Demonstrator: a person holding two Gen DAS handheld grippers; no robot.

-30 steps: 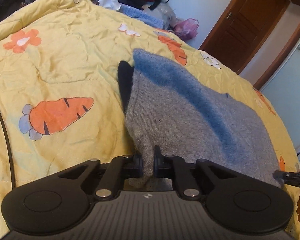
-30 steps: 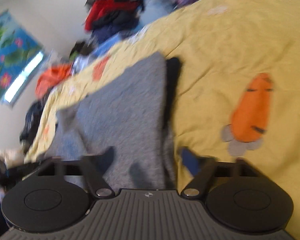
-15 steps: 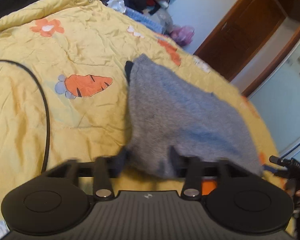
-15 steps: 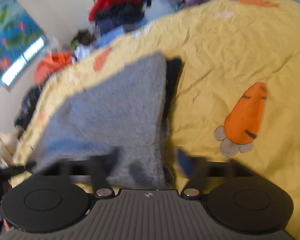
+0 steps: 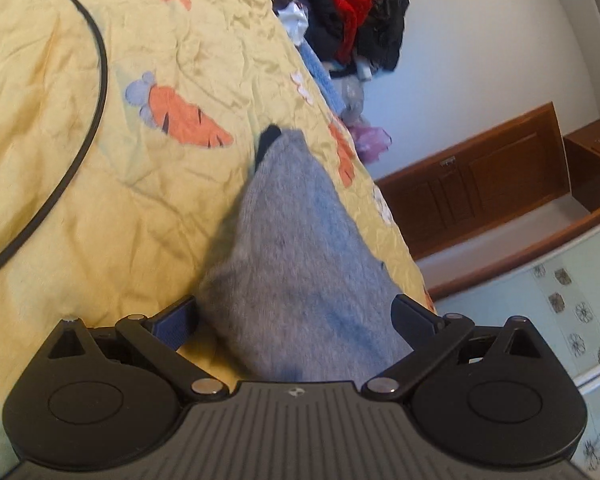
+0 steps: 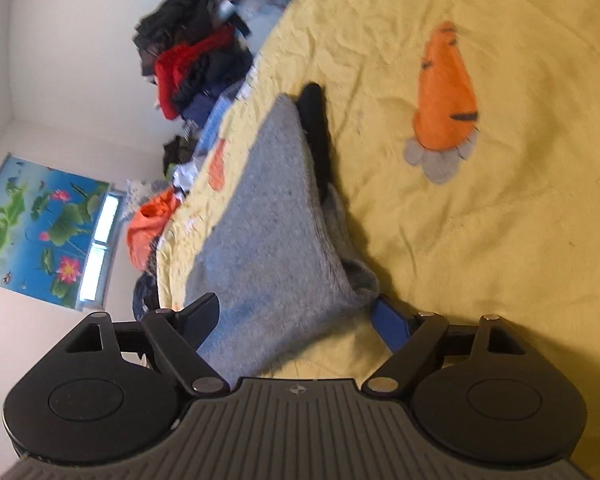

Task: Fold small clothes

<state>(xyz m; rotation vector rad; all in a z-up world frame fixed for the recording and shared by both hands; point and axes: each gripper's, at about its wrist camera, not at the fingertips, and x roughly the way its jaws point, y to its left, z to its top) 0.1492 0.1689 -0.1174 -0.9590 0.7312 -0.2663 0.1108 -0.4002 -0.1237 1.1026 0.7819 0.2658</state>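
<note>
While both grippers tilt over the bed: nothing is gripped.
Left gripper (image 5: pixel 294 318): jaws spread wide, having just been opening; the grey cloth's near corner lies between them, unpinched.
Right gripper (image 6: pixel 296 316): jaws apart, just narrowed a little; cloth between, loose.
Grey cloth (image 5: pixel 300 248): flat on the yellow bedspread (image 5: pixel 140 208), black piece (image 6: pixel 316 120) beneath.
Cable (image 5: pixel 88 112): curves left.

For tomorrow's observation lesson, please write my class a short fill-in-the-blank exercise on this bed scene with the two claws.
1. The grey garment lies on a ____ bedspread.
2. The vegetable printed on the bedspread is a ____.
3. The left claw has jaws that stand ____.
4. The black cable shows in the ____ wrist view only.

Missing words: yellow; carrot; open; left
</note>
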